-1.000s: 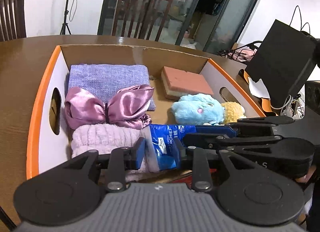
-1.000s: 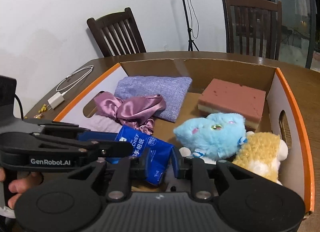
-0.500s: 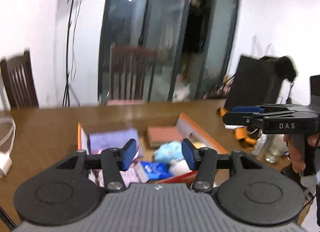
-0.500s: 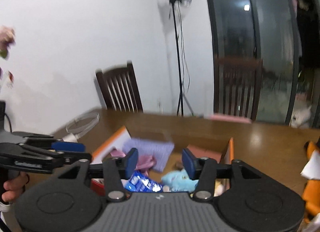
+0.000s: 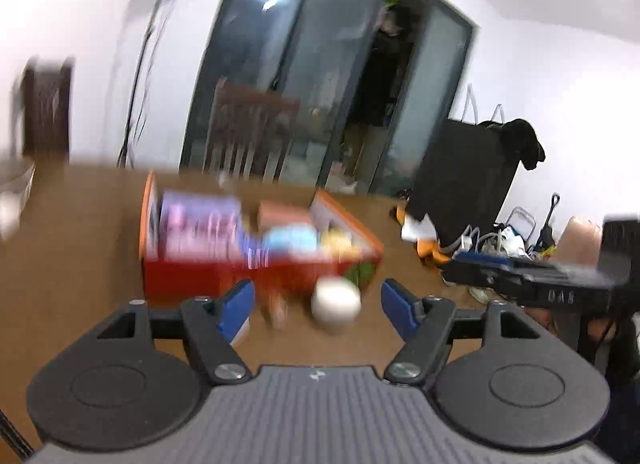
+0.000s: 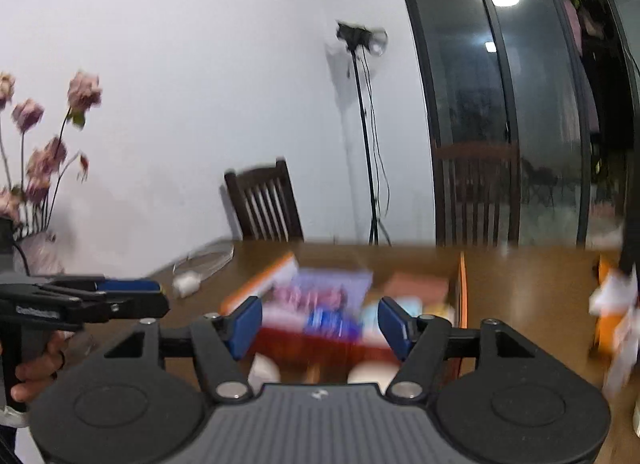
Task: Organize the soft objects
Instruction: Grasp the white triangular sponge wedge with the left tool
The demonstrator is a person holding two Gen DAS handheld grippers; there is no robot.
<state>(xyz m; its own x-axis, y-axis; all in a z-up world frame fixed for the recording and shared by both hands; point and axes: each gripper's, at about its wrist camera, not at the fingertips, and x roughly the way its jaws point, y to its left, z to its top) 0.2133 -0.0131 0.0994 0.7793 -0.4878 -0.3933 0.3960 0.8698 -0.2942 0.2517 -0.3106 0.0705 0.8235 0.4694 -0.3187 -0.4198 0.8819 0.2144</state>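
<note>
Both wrist views are blurred. In the left wrist view, the left gripper (image 5: 318, 304) fills the lower half of the frame, its blue pads (image 5: 236, 310) spread apart and opening, with nothing held between them. Beyond them, at the centre of the frame, an orange-rimmed cardboard box (image 5: 256, 240) sits on a brown wooden table (image 5: 80, 256). Inside it are soft items: a purple cloth (image 5: 200, 220) at left, a pink block (image 5: 282, 214) behind, a light blue plush (image 5: 292, 240) and a yellow plush (image 5: 338, 240) at right. A white round object (image 5: 336, 302), too blurred to identify, lies in front of the box. At the right edge the right gripper (image 5: 532, 276) appears side-on.

In the right wrist view, the right gripper (image 6: 320, 324) sits low in the frame, jaws opening and empty, the box (image 6: 344, 304) just beyond. At the left edge a hand (image 6: 36, 368) holds the left gripper (image 6: 92, 298).
</note>
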